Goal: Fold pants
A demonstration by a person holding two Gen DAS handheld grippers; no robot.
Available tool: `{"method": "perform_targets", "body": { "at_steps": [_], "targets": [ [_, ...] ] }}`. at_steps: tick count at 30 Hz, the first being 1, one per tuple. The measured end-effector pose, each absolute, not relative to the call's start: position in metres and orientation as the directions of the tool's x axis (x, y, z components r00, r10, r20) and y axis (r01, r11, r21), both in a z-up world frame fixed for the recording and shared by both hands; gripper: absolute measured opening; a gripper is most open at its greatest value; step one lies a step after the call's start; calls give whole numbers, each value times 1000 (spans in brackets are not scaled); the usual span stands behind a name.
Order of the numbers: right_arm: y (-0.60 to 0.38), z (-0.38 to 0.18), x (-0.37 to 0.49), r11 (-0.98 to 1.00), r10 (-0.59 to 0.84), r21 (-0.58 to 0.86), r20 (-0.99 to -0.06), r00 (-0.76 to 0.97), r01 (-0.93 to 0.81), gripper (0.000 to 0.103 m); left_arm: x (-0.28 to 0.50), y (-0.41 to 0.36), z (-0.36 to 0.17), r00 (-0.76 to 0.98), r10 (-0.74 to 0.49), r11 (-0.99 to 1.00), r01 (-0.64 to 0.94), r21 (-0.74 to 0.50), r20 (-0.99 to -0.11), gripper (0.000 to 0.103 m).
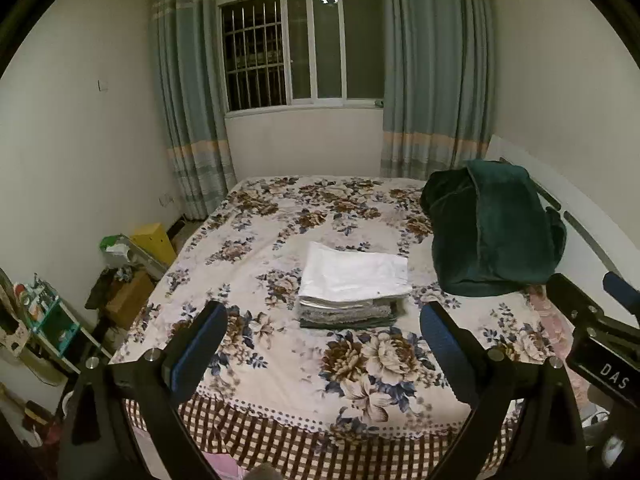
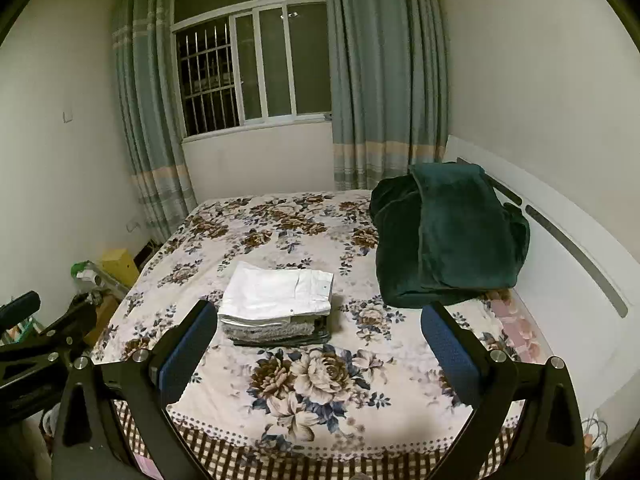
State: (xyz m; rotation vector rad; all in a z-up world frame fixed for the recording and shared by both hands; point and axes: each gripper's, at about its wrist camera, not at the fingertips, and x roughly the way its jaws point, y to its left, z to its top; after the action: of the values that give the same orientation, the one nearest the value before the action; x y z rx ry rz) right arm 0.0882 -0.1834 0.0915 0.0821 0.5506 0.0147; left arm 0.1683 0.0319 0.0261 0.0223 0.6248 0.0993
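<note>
The folded white cotton pants (image 1: 354, 276) topped a neat stack of folded garments (image 1: 348, 314) on the floral-print bedspread (image 1: 280, 360), ahead of both tools and well clear of their tips. They looked light, soft and limp, likely to sag and slide out of their fold if lifted by one corner; a pinch on the thick folded edge nearest the tools would probably hold best. The left gripper (image 1: 322, 356) hung above the near edge of the bed with its blue-padded fingers (image 1: 198, 354) spread wide and empty. The right gripper (image 2: 320, 352) hovered likewise, spread and holding nothing, the stack lying ahead and slightly to its left. A crumpled dark green plush blanket (image 2: 448, 236) sat farther off to the right.
</note>
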Motion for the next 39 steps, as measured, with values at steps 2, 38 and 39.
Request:
{"method": "perform_targets", "body": {
  "at_steps": [2, 38, 39],
  "targets": [
    [-184, 93, 86, 996, 30, 83, -522, 852, 15, 103, 165, 34, 26, 805, 101, 995, -93, 44, -584, 103],
    [-164, 84, 103, 995, 90, 80, -555, 827, -54, 103, 157, 41, 23, 798, 171, 985, -151, 84, -577, 103],
    [-165, 84, 105, 995, 93, 82, -555, 827, -57, 103, 156, 40, 23, 798, 170, 985, -151, 82, -578, 103]
  ]
}}
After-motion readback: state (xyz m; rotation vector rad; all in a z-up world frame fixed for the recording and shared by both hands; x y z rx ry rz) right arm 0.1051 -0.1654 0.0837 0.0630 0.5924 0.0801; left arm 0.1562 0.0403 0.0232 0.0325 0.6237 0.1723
